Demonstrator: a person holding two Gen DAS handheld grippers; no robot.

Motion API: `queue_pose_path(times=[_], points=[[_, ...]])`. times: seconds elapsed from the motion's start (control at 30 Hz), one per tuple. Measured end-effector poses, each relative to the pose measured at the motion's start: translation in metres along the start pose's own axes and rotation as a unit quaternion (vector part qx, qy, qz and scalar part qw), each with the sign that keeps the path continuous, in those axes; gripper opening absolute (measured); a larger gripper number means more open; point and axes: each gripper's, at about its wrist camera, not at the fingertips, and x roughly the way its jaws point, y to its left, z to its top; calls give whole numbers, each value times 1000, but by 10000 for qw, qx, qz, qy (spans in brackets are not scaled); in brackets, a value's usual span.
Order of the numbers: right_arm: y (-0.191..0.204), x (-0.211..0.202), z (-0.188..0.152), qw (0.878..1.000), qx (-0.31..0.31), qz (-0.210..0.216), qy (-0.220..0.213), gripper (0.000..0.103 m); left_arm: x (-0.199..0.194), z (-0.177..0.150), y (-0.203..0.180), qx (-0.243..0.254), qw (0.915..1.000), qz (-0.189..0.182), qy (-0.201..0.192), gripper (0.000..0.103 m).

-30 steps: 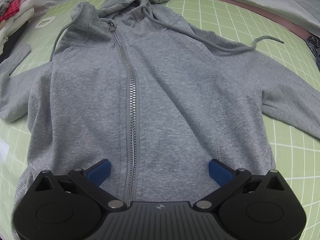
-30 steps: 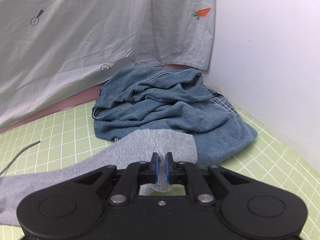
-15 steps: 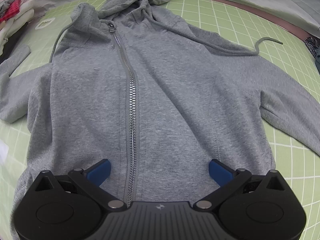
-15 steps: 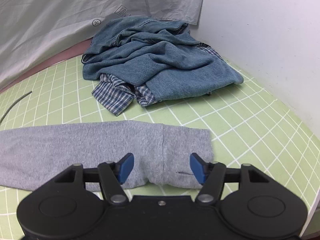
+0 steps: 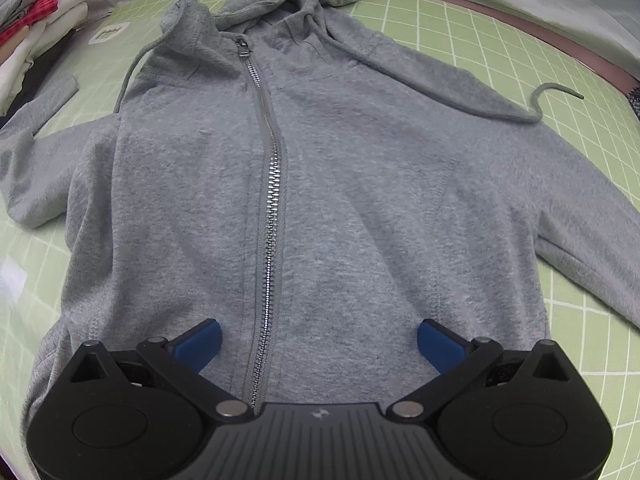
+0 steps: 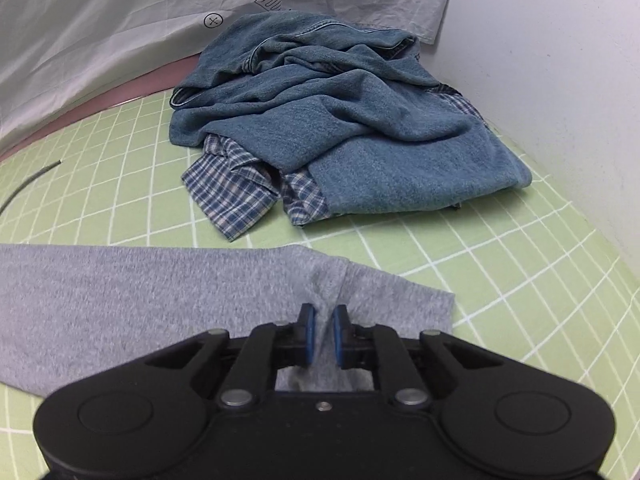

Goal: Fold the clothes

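Note:
A grey zip hoodie (image 5: 340, 200) lies front up and spread flat on the green gridded mat (image 5: 500, 52). My left gripper (image 5: 318, 340) hovers open over its lower front, one blue finger on each side of the zipper (image 5: 272, 200), with nothing pinched. In the right wrist view the hoodie's right sleeve (image 6: 160, 288) stretches flat across the mat. My right gripper (image 6: 323, 334) is down at the cuff end. Its jaws are closing and a puckered ridge of grey sleeve fabric is squeezed between the blue pads.
A crumpled denim garment (image 6: 360, 120) lies on a blue plaid shirt (image 6: 232, 196) beyond the sleeve, close to the white wall (image 6: 560, 80). A white sheet (image 6: 100, 40) hangs at the back. A stack of folded clothes (image 5: 36, 32) sits far left. The hood drawstring (image 5: 552, 92) trails onto the mat.
My right gripper let the lifted cuff go, opened wide as the sleeve settled flat, then sank and shut on the cuff fabric again. The left gripper has stayed put.

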Motion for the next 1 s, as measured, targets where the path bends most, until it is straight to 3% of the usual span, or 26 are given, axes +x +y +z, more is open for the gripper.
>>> queue_pose_path(times=[0.2, 0.33, 0.4, 0.47, 0.5, 0.63, 0.77, 1.0], points=[[-57, 14, 5, 9954, 726, -618, 26, 9, -20, 0, 3, -173, 9993, 55, -341, 103], [-81, 22, 9, 9922, 987, -755, 50, 12, -30, -6, 13, -394, 9983, 54, -431, 103], [-83, 23, 12, 9911, 1000, -871, 122, 21, -33, -10, 20, -524, 9976, 79, -449, 103], [-79, 21, 11, 9904, 943, -997, 162, 42, -38, -14, 29, -639, 9968, 99, -476, 103], [-77, 19, 9, 9899, 933, -1052, 193, 47, -40, -16, 34, -693, 9963, 103, -489, 103], [-57, -2, -4, 9903, 953, -995, 177, 80, -51, -26, 53, -825, 9950, 144, -540, 103], [-22, -31, -20, 9940, 738, -807, 39, 86, -57, -33, 76, -853, 9945, 191, -570, 103], [64, -80, -50, 9992, 396, -48, -9, 91, -57, -31, 134, -800, 9948, 250, -571, 103]])
